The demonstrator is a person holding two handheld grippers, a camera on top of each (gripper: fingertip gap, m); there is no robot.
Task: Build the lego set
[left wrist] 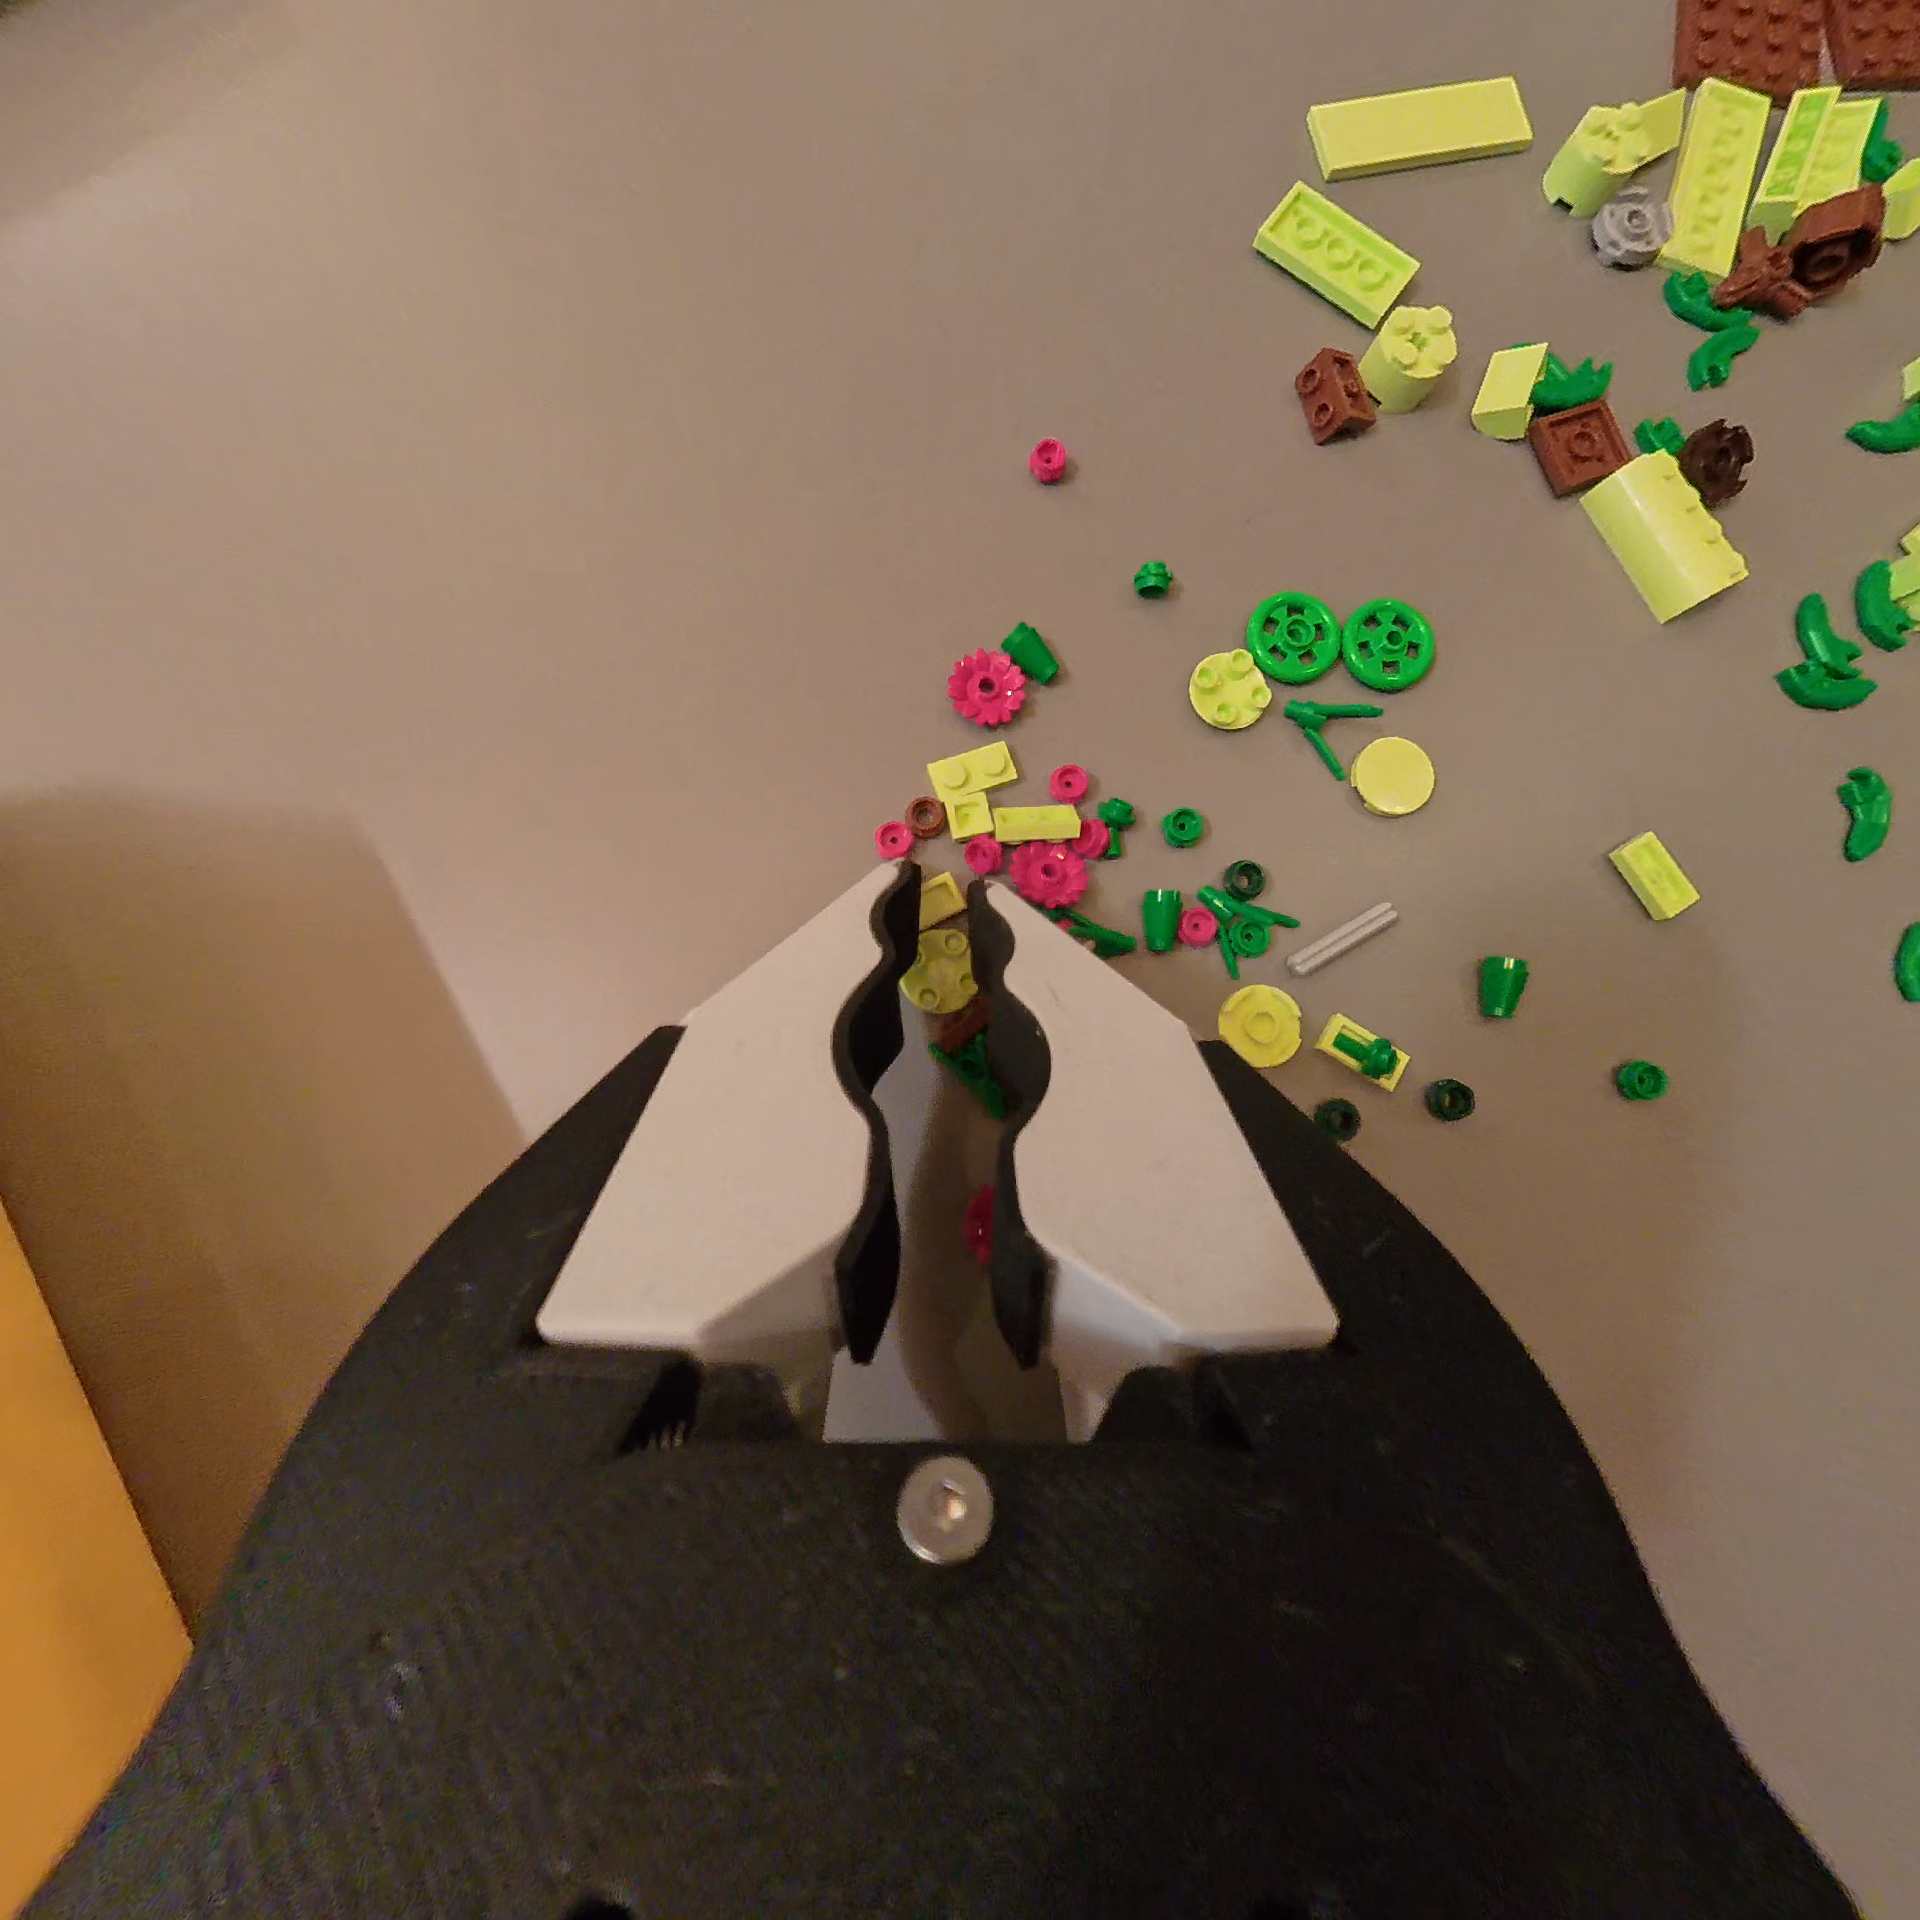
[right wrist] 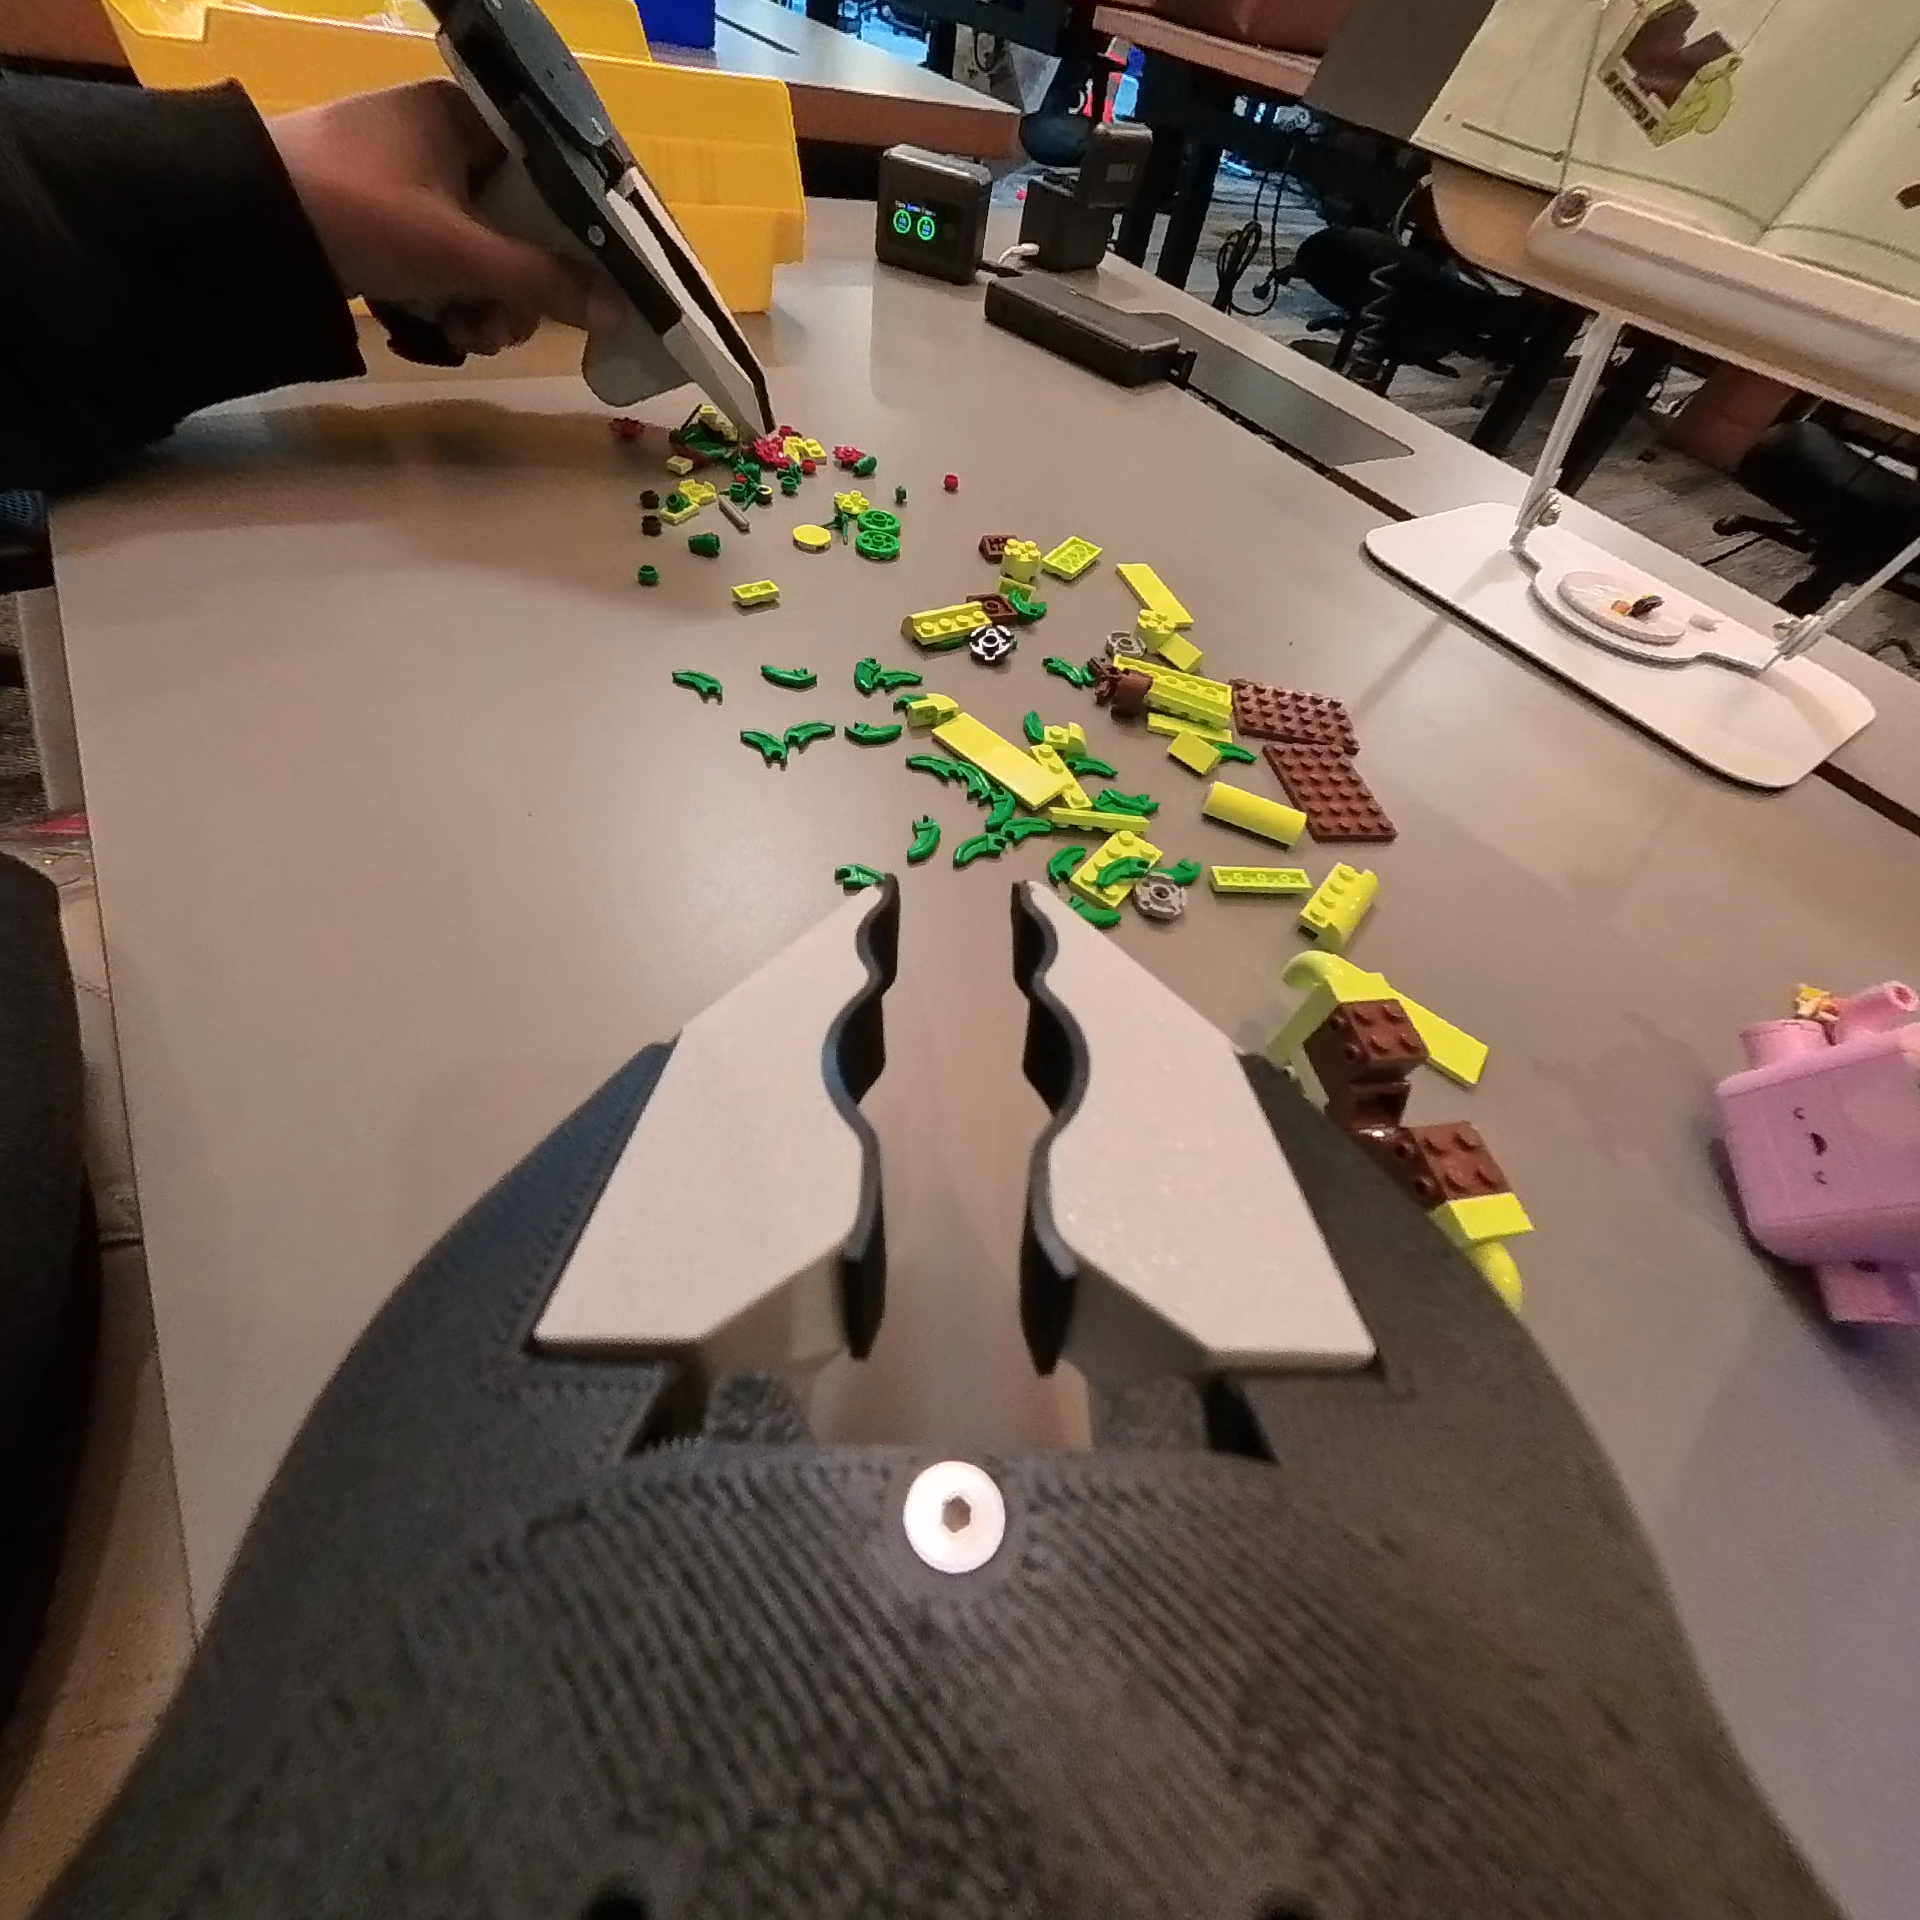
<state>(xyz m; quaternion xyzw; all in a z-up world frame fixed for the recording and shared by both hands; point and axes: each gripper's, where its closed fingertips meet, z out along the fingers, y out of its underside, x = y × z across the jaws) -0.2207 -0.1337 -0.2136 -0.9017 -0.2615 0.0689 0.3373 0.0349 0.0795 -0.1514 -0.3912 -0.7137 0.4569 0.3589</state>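
Right now my left gripper [left wrist: 943, 883] sits narrowed over the small-parts pile, a lime round plate [left wrist: 938, 971] between its fingers, grip unclear. Right gripper [right wrist: 954, 896] hovers part-open, empty; green leaf pieces [right wrist: 982, 805] just ahead, brown-lime assembly [right wrist: 1392, 1091] beside its right.

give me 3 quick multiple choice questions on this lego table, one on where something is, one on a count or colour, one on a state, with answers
1. Where is the left hand-held gripper?
A. over the small magenta and green pieces
B. on the brown plates
C. by the pink figure

2. How many bright green wheel pieces lie side by side?
A. one
B. two
C. four

3. How is the right hand-held gripper?
A. shut on a leaf
B. open and empty
C. shut on a plate

Answers: 1 A, its tips sit among that far cluster in the right wrist view. 2 B, a pair shows in the left wrist view. 3 B, bare table shows between its fingers.
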